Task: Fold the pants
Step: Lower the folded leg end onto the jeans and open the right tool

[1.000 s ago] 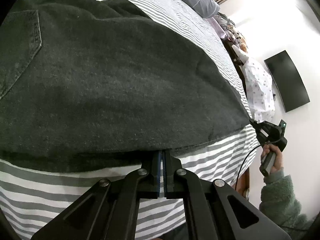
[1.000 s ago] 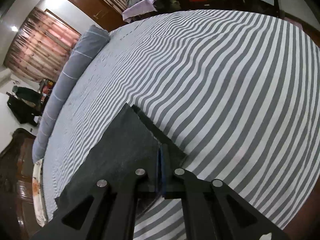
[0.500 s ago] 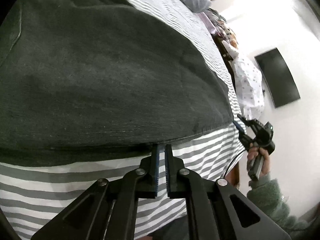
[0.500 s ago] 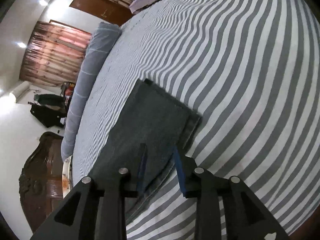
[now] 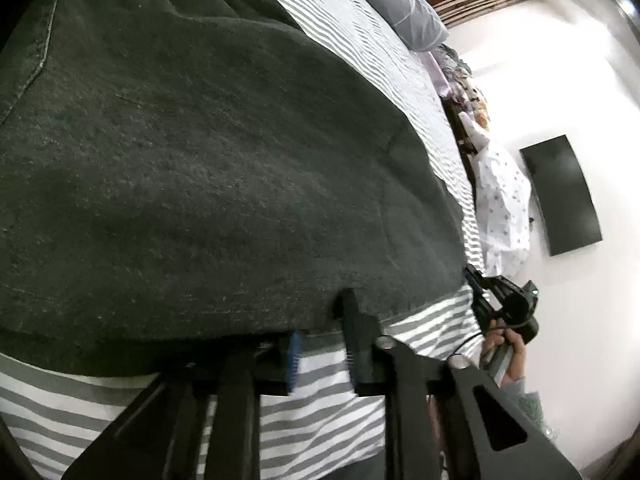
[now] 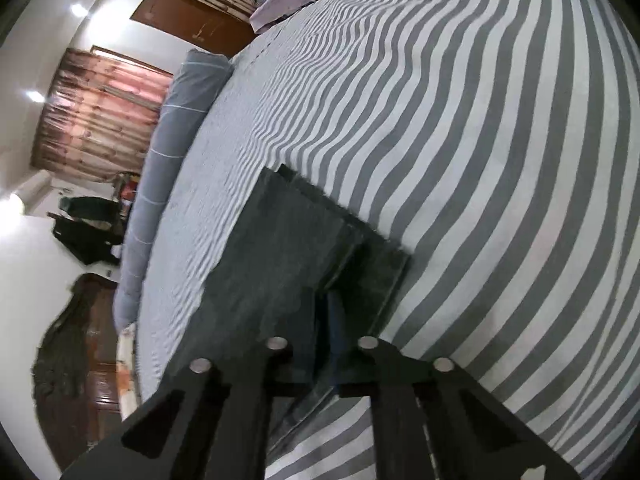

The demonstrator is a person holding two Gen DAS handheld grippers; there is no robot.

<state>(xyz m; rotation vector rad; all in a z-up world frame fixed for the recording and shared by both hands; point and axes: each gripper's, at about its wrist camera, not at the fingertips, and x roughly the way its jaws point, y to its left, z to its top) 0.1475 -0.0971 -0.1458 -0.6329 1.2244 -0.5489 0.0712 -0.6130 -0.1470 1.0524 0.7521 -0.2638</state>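
Dark grey denim pants (image 5: 208, 168) lie flat across the striped bed and fill most of the left wrist view. My left gripper (image 5: 322, 344) is open at the near edge of the pants, its jaws apart with the fabric edge between and over the left jaw. In the right wrist view the leg end of the pants (image 6: 304, 240) lies on the bed, hems towards the right. My right gripper (image 6: 326, 316) is shut on a raised fold of the leg fabric near the hem. It also shows in the left wrist view (image 5: 480, 292), held by a hand.
The bed has a grey and white striped sheet (image 6: 480, 140). A long grey bolster pillow (image 6: 168, 148) lies along the far side. A dark screen (image 5: 560, 196) hangs on the white wall. Piled clothes (image 5: 500, 208) sit beyond the bed.
My left gripper has opened and let go of the pants edge. My right gripper opened half a second ago and has closed again on the leg fabric near the hem.
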